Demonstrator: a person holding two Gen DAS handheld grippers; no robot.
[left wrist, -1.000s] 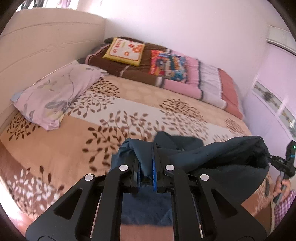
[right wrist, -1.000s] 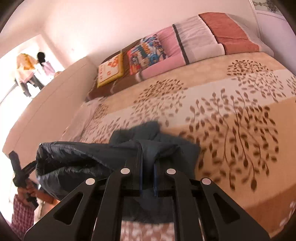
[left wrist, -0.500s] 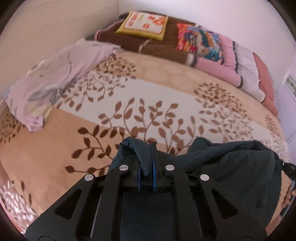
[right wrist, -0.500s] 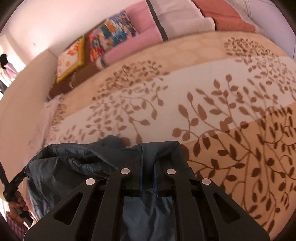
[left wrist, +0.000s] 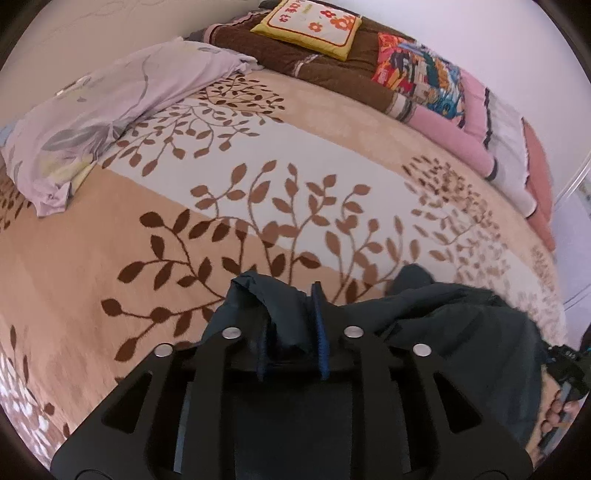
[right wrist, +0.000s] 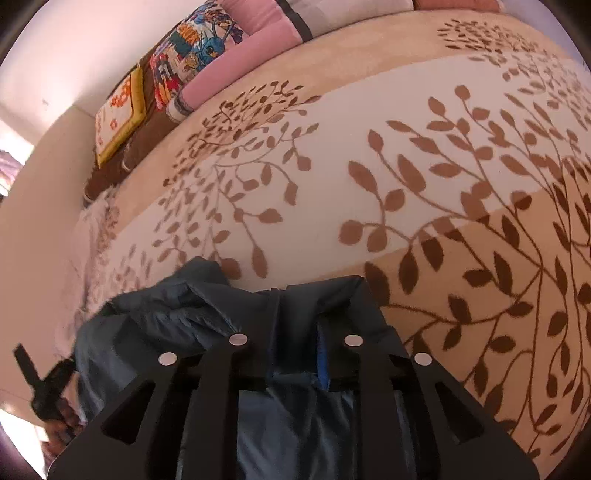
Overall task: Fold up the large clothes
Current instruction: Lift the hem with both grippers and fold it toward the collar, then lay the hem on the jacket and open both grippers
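Observation:
A dark blue padded jacket is stretched between my two grippers, just above the leaf-patterned bedspread. My left gripper is shut on one corner of the jacket, with fabric bunched between the blue pads. My right gripper is shut on the other corner of the jacket. The right gripper's handle shows at the right edge of the left wrist view, and the left gripper's handle at the lower left of the right wrist view.
A lilac floral pillow lies at the left of the bed. Folded brown, pink and red blankets with a yellow cushion and a cartoon cushion line the far side by the wall.
Both grippers have tilted down and moved lower and forward over the bed, carrying the jacket with them. The bedspread now fills both views.

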